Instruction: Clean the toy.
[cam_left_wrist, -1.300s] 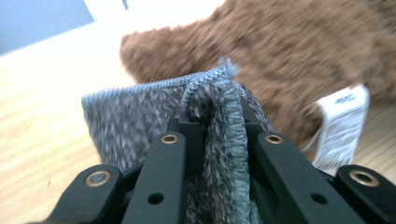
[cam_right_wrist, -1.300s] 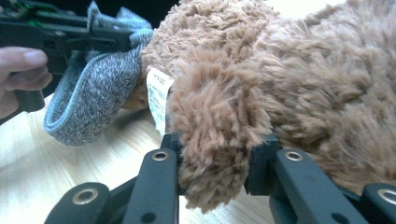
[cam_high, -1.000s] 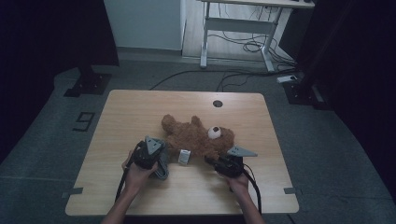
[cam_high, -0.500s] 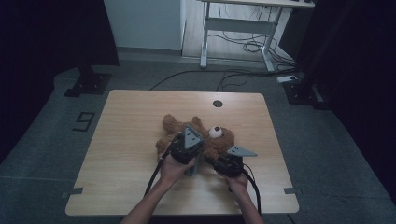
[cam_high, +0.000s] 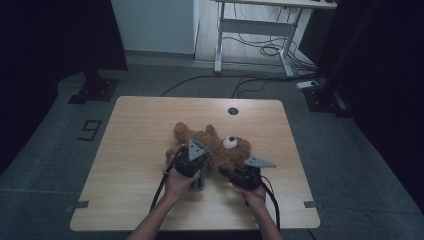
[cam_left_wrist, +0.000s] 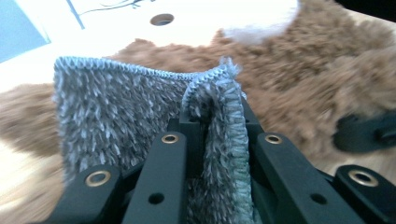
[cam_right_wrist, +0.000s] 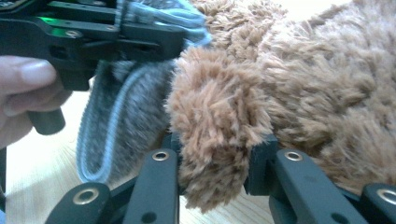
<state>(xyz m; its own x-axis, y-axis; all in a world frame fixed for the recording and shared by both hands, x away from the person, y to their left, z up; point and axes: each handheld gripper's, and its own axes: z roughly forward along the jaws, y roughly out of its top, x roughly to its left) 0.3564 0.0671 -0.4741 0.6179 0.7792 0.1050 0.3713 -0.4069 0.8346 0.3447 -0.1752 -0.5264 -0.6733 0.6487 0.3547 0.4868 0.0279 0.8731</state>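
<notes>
A brown teddy bear (cam_high: 212, 142) lies on its back in the middle of the wooden table (cam_high: 140, 130), its white muzzle (cam_high: 229, 142) turned up. My left gripper (cam_high: 192, 157) is shut on a grey knitted cloth (cam_left_wrist: 140, 107), which hangs down beside the bear (cam_left_wrist: 299, 88). In the left gripper view the cloth's folded edge (cam_left_wrist: 219, 126) is pinched between the jaws. My right gripper (cam_high: 227, 172) is shut on a furry brown limb (cam_right_wrist: 217, 126) of the bear. The grey cloth (cam_right_wrist: 121, 121) and the left gripper (cam_right_wrist: 121, 35) hang just left of that limb.
A round cable hole (cam_high: 233, 110) sits near the table's far edge. A white desk frame (cam_high: 255, 30) with cables on the floor stands behind the table. A dark stand base (cam_high: 92, 90) is at the far left.
My left gripper has carried the grey cloth from the table's left side rightward to the bear and now lowers slightly beside it. The right gripper has stayed in place on the bear's limb.
</notes>
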